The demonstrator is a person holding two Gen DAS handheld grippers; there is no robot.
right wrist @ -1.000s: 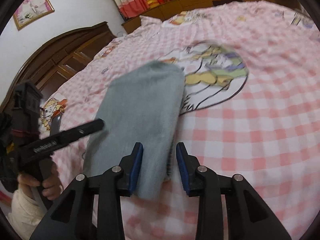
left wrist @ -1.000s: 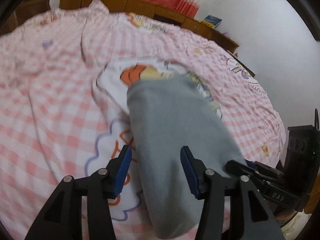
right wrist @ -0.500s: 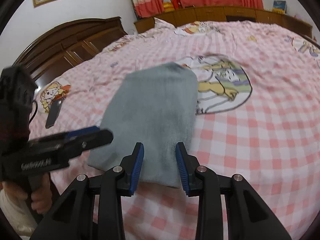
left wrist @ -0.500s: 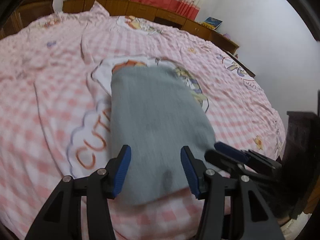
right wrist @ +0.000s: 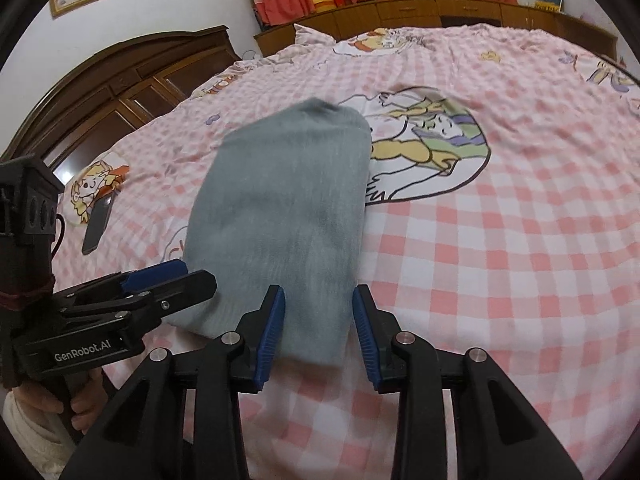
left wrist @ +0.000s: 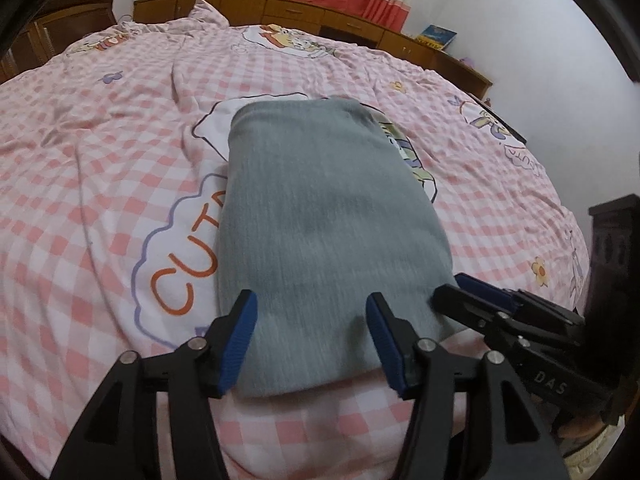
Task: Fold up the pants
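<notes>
My left gripper (left wrist: 312, 336) sits at six o'clock in its own view, and its jaws are opening, with the near end of the folded grey pants (left wrist: 324, 232) lying between the blue pads but not pressed by them. The pants form a long, flat bundle on the pink checked bedspread (left wrist: 92, 208), running from my fingers up toward twelve o'clock and covering part of a cartoon print with orange letters at nine o'clock.

My right gripper (right wrist: 319, 336) stands at a narrow gap. The near right corner of the pants (right wrist: 280, 208) lies between its pads, and I see bare space on either side of the cloth, so I am not pinching it.

In the right wrist view my left gripper (right wrist: 176, 280) shows at eight o'clock, its tips touching the near left edge of the bundle, my hand (right wrist: 60, 404) on its handle. A phone (right wrist: 97, 222) lies on the bedspread at nine o'clock, well apart from the pants. A wooden headboard (right wrist: 120, 80) stands at ten o'clock.
</notes>
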